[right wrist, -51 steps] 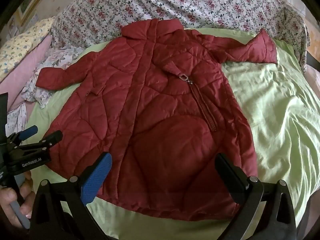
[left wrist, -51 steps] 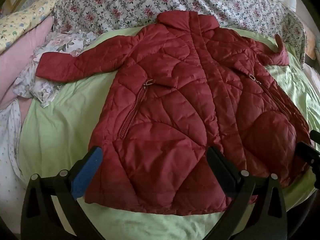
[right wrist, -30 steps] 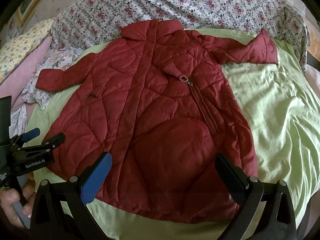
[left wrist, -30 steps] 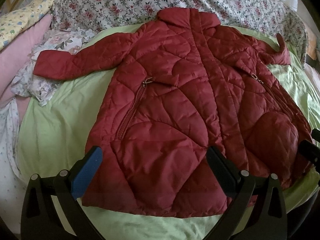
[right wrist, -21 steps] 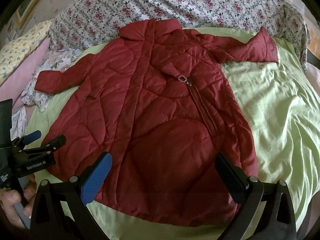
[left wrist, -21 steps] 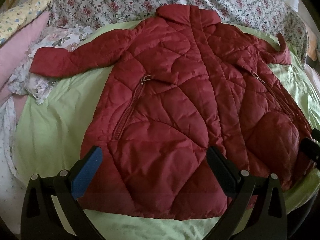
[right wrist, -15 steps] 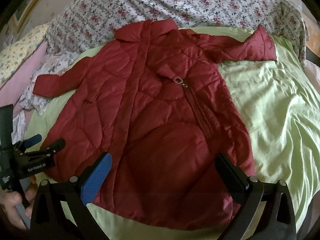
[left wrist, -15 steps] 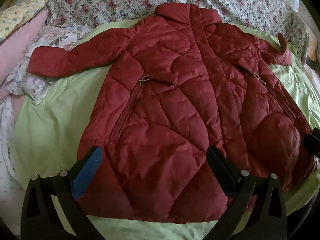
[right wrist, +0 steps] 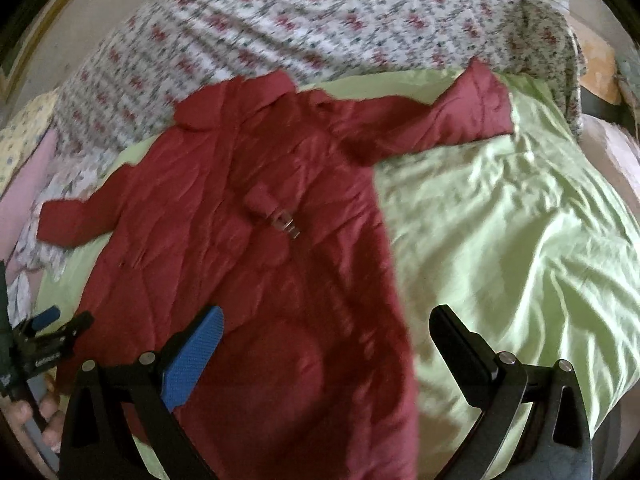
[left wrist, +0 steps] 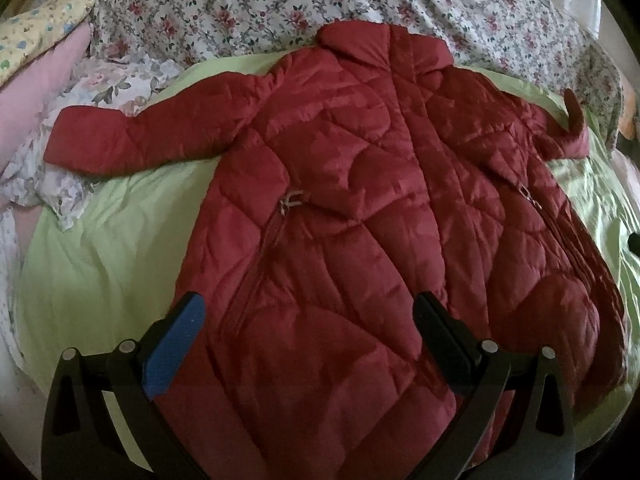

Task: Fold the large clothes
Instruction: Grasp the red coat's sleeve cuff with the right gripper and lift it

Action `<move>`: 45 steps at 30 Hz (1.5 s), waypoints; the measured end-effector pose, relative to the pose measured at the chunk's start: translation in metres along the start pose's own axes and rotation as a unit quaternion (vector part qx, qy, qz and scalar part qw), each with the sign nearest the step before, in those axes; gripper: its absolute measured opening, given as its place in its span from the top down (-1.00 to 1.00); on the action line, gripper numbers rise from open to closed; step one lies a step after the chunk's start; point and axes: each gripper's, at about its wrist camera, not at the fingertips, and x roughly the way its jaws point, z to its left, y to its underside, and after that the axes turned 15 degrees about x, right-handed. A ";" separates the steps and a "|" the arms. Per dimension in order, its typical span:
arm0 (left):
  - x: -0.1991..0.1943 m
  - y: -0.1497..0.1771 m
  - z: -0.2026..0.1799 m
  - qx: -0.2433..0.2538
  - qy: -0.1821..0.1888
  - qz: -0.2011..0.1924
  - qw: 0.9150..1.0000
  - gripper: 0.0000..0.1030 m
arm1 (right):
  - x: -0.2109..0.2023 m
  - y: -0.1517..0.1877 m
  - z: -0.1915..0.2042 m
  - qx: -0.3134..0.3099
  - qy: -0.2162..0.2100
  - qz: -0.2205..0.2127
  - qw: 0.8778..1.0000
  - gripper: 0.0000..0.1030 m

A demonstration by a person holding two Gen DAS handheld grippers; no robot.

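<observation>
Left gripper point(left wrist: 308, 320): fingers spread wide, holding nothing, poised over red coat point(left wrist: 360, 220) hem. Right gripper point(right wrist: 328, 332): fingers wide, empty, over coat's right edge and green sheet point(right wrist: 520, 240).

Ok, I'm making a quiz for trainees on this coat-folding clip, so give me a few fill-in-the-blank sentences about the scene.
1. The quilted coat is coloured ____.
2. It lies spread on a sheet coloured light ____.
3. Both the left gripper and the right gripper have their jaws ____.
4. Beyond the collar lies bedding with a ____ print.

Missing words: red; green; open; floral
</observation>
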 end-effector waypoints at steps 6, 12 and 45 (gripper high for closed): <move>0.017 -0.013 0.013 -0.006 -0.007 0.016 1.000 -1.00 | 0.017 -0.053 -0.032 0.046 0.013 -0.015 0.999 -1.00; 0.026 -0.024 0.017 -0.019 0.010 0.017 1.000 -1.00 | 0.047 -0.124 -0.058 0.068 0.045 -0.056 0.995 -1.00; 0.053 -0.049 0.041 -0.062 0.045 0.010 0.997 -1.00 | 0.131 -0.214 -0.006 0.045 -0.064 -0.068 0.995 0.77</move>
